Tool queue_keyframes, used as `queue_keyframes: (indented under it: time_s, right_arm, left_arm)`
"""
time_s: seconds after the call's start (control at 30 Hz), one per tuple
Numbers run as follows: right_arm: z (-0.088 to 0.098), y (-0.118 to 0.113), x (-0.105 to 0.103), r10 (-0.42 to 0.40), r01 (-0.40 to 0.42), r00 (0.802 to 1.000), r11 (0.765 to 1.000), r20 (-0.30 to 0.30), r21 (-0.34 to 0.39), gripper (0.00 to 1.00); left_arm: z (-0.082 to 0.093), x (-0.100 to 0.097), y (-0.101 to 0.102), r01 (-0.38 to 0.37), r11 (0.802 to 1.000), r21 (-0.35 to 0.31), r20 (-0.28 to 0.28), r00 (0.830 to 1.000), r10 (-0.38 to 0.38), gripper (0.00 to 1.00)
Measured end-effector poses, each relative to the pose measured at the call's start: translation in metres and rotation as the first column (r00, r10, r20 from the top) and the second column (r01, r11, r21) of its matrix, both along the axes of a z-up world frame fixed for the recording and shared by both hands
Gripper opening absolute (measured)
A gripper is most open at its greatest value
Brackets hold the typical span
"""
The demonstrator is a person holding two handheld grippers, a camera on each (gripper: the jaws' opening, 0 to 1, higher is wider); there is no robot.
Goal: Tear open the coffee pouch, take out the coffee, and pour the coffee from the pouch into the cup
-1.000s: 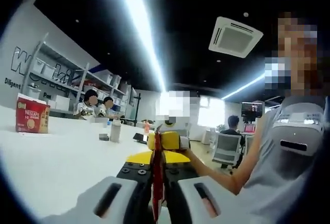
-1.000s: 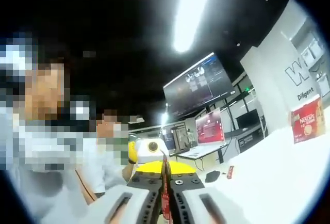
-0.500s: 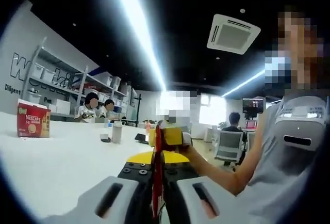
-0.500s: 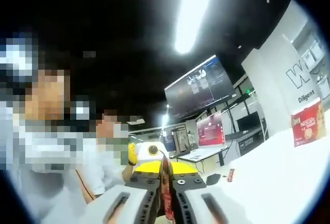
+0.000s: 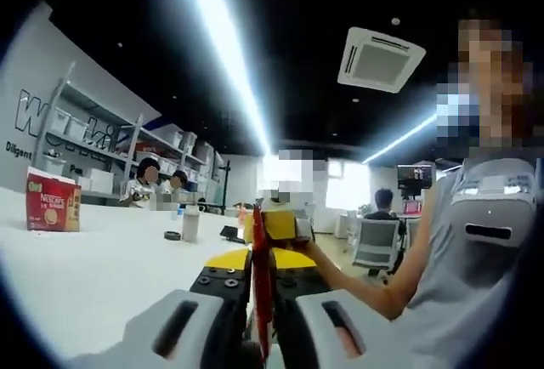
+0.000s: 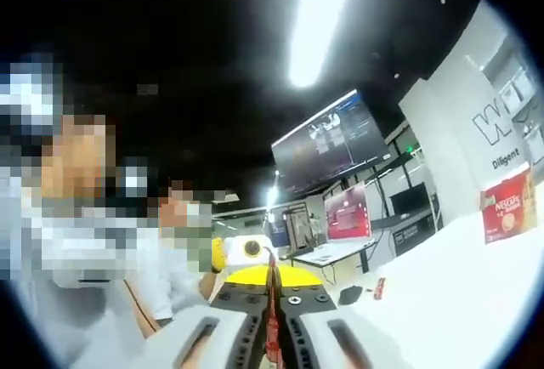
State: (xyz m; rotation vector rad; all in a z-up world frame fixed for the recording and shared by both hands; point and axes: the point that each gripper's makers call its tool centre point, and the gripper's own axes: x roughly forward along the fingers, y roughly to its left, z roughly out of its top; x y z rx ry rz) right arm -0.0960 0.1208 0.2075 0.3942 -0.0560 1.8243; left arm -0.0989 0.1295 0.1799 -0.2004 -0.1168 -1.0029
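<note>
Two grippers are pinched on the red coffee pouch (image 5: pixel 258 280), held edge-on above the white table (image 5: pixel 93 271): left gripper (image 5: pixel 257 335), right gripper (image 6: pixel 272 335). No tear is visible; pouring into a cup is judged outstanding.

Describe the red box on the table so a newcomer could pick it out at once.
Start from the wide white table in the left gripper view and follow it to its far left edge, below the wall shelving. The Nescafe box stands there upright and alone. It is the one bright red carton with white lettering; the small cup and dark items further along are dull by comparison.
</note>
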Motion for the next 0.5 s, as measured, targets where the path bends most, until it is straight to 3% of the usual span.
queue_keyframes:
  time_s: [0.27,0.4,0.5]
  right_arm:
    - [0.016,-0.002,-0.003,0.015,-0.016,0.999,1.0,0.033,0.013,0.02]
    - [0.022,0.003,-0.006,0.051,-0.051,0.997,0.999,0.055,0.003,0.02]
    - [0.024,0.006,-0.008,0.072,-0.072,0.995,0.997,0.069,-0.007,0.02]
  left_arm:
    - [-0.019,0.004,-0.017,0.023,0.995,0.098,-0.008,1.0,-0.022,0.18]
    - [-0.022,0.004,-0.021,0.031,0.994,0.106,-0.014,0.999,-0.03,0.19]
    - [-0.019,0.004,-0.02,0.034,0.995,0.099,-0.021,0.999,-0.032,0.13]
